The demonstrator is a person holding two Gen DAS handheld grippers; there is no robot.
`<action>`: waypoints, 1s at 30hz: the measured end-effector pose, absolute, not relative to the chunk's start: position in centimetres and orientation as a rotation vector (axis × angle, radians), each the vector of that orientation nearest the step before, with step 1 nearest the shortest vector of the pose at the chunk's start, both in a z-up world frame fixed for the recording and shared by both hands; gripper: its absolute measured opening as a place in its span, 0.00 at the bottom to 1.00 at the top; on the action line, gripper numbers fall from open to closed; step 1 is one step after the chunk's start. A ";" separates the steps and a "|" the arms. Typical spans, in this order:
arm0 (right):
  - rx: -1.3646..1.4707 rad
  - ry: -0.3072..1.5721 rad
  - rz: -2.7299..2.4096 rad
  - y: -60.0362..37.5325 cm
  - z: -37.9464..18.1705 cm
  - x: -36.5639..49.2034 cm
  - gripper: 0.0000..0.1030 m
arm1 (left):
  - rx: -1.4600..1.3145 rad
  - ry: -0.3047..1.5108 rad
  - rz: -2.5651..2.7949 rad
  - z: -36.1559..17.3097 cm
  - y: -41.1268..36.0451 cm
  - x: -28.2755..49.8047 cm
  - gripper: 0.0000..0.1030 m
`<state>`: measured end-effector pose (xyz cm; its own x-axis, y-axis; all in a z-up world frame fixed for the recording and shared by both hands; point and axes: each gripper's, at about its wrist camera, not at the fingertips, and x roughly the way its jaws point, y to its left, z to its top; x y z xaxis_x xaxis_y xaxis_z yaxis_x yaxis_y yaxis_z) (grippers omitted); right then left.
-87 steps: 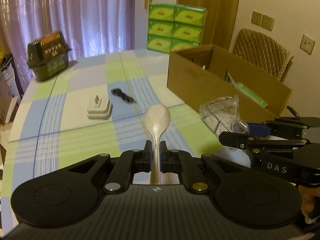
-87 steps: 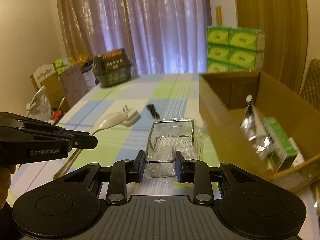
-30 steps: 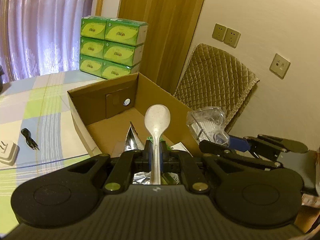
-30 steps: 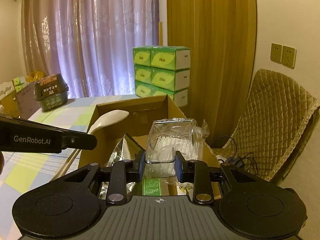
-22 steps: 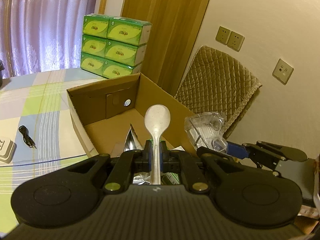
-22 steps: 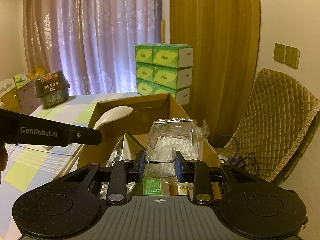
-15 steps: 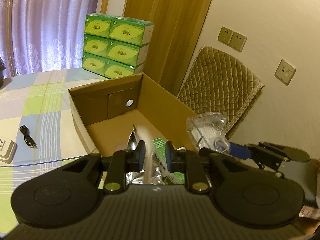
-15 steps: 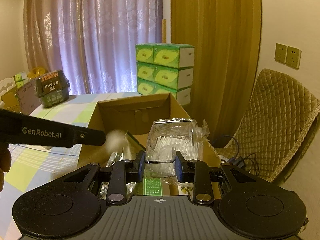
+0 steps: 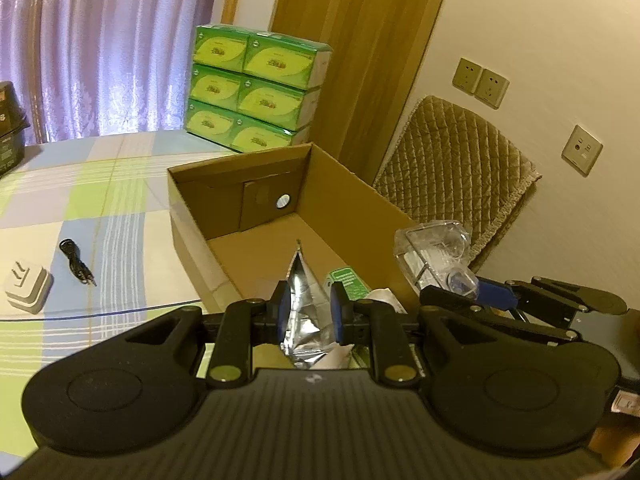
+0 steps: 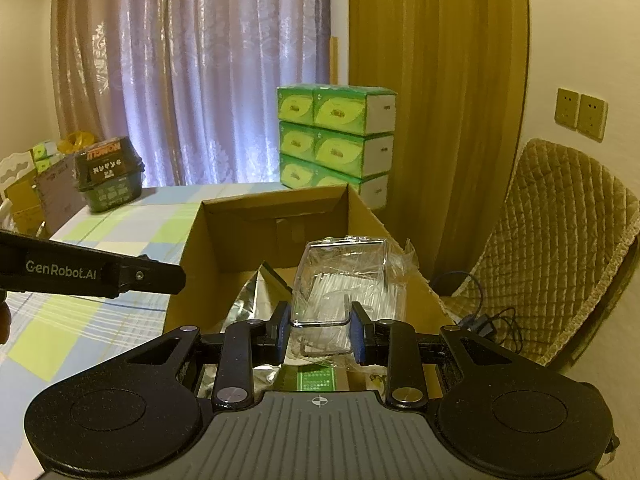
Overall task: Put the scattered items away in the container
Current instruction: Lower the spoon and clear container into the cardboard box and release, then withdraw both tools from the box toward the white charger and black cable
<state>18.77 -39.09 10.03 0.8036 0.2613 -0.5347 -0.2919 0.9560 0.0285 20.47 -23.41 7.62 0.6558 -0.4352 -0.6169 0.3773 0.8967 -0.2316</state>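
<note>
I count six tissue packs [image 9: 256,92], one box [image 9: 248,216], one charger [image 9: 26,286], one cable [image 9: 76,256], three wall sockets [image 9: 480,82].

The checked tablecloth-covered table [image 9: 100,200] carries a cardboard box [image 9: 192,220], white plug adapter [image 9: 26,290], black cable [image 9: 76,262] and, seemingly, stacked green tissue packs [image 9: 256,92]

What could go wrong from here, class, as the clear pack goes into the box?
1. The right hand-held gripper pinches only the near end of the clear pack, which looks crinkly; it might slip out early.
2. The pack hangs near the box's right wall; released here, it could catch the rim and fall towards the chair.
3. The foil pouch stands upright below; the pack may land on it and tip.
</note>
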 end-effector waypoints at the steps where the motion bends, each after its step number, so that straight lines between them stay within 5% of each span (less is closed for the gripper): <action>1: -0.056 0.560 0.301 -39.0 10.1 18.8 0.32 | -0.087 0.722 -0.458 7.6 -23.2 20.4 0.15; 27: 0.027 0.581 0.296 -37.9 9.8 13.0 0.33 | -0.137 0.741 -0.368 6.3 -16.2 16.8 0.26; 28: 0.028 0.581 0.299 -37.7 9.8 12.6 0.42 | -0.140 0.742 -0.360 6.2 -15.7 16.5 0.27; 29: 0.034 0.577 0.300 -37.4 9.8 12.2 0.72 | -0.144 0.743 -0.353 6.1 -15.1 16.2 0.29; 30: 0.044 0.564 0.300 -37.2 9.8 11.7 0.82 | -0.146 0.745 -0.345 6.0 -14.6 15.8 0.30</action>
